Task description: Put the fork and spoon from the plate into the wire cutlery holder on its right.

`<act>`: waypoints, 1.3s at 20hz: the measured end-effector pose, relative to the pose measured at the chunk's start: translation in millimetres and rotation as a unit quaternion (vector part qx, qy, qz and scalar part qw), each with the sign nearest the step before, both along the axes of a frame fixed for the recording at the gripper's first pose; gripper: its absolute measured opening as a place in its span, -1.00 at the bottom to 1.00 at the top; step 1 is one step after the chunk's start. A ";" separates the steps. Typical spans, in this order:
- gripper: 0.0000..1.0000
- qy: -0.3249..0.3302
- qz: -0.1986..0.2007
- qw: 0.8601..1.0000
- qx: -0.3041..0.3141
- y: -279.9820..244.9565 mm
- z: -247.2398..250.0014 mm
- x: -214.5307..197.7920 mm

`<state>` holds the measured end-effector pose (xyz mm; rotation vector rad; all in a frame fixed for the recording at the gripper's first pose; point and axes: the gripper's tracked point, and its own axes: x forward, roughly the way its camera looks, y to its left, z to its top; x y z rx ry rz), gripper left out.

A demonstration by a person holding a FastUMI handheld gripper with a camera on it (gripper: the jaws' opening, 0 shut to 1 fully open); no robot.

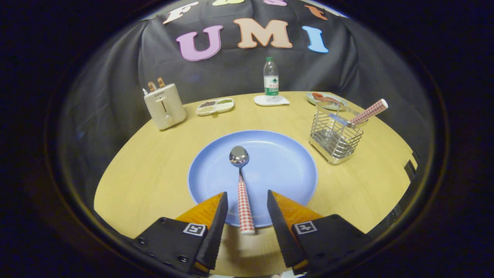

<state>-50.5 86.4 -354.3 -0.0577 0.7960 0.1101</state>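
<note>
Gripper view: the spoon [242,185] lies on the blue plate [285,162] at the table's [154,170] near edge, its checked handle overhanging the rim between the gripper's [247,202] spread fingers, which touch nothing. A careless pinch could lever the bowl upward or skid the handle sideways. The wire cutlery holder [335,135], toward the right edge, already carries one checked-handled utensil [368,112]; a hard drop could tip it.

Open tabletop [154,173] between plate [285,162] and wire cutlery holder [335,137], a slanting handle [368,112] across its mouth.
</note>
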 end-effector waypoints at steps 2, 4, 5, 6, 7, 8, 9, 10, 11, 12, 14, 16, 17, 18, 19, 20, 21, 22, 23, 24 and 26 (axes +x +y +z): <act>-0.07 0.016 -0.003 1.000 0.007 1.3 -4.8 -0.2; -0.29 0.031 -0.004 0.999 0.014 3.2 -7.7 -1.7; -0.44 0.037 -0.004 0.999 0.017 4.6 -10.7 -2.6; -0.58 0.034 -0.005 0.999 0.015 4.7 -16.6 5.2; -0.67 0.037 -0.003 0.999 0.014 3.5 -15.6 1.3; -0.67 0.036 0.000 0.999 0.011 3.4 -12.8 2.2; -0.70 0.036 0.003 0.999 0.013 4.0 -7.9 0.7; -0.73 0.033 0.004 0.999 0.012 4.3 -5.1 2.6; -0.76 0.027 0.003 1.000 0.004 1.4 -2.0 5.6; -0.79 0.020 0.006 1.000 0.000 -1.4 2.9 9.2; -0.82 0.015 0.011 1.000 -0.001 -1.0 9.9 12.5; -0.82 0.016 0.014 1.000 0.005 -1.2 15.3 13.8; -0.82 0.017 0.014 1.000 0.010 -0.6 19.3 13.7; -0.82 0.018 0.013 1.000 0.016 -0.9 25.2 14.7; -0.82 0.018 0.012 1.000 0.022 -1.0 31.6 15.6; -0.82 0.018 0.011 0.999 0.026 -3.5 40.4 17.4; -0.82 0.017 0.011 0.999 0.028 -6.8 49.6 19.3; -0.82 0.015 0.011 0.999 0.029 -11.3 59.8 22.4; -0.82 0.015 0.010 0.999 0.030 -16.8 70.9 24.9; -0.82 0.013 0.010 0.999 0.032 -22.0 83.3 28.4; -0.82 0.006 0.009 1.000 0.029 -36.8 109.7 37.6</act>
